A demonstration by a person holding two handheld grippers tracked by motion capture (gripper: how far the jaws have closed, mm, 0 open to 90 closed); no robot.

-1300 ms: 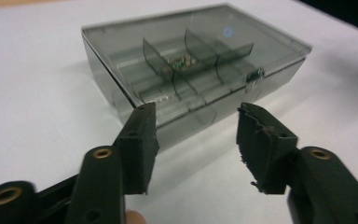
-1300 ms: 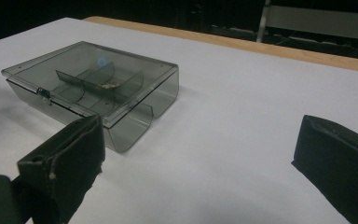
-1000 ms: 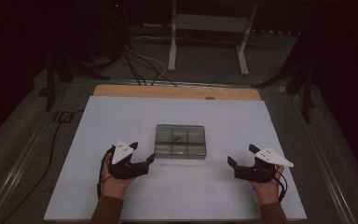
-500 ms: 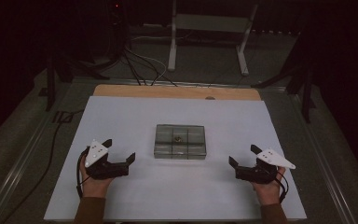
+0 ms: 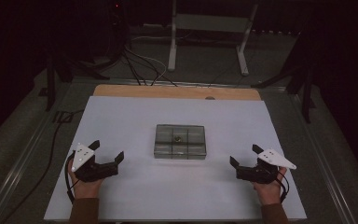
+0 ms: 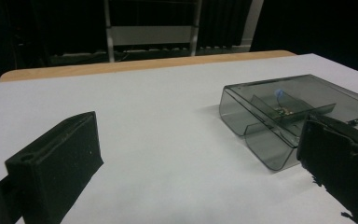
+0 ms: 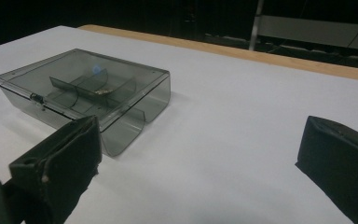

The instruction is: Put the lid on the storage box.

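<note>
A smoky clear plastic compartment box (image 5: 180, 141) lies shut in the middle of the white table (image 5: 168, 196), with a small item (image 5: 177, 138) in one middle cell. My left gripper (image 5: 107, 150) rests at the box's left and well apart from it. Its jaws have just been opening and stand open with nothing between them. In the left gripper view the box (image 6: 284, 112) lies ahead to the right of the gripper (image 6: 198, 135). My right gripper (image 5: 244, 155) is open at the box's right, empty. The right gripper view has the box (image 7: 84, 88) at the left.
A wooden strip (image 5: 177, 92) borders the table's far edge. Behind it stand a metal frame (image 5: 209, 32) and loose cables (image 5: 140, 70) on the floor. White surface stretches bare all round the box.
My left hand has slid leftward, away from the box, and its jaws have spread wider. The right hand and the box have stayed put.
</note>
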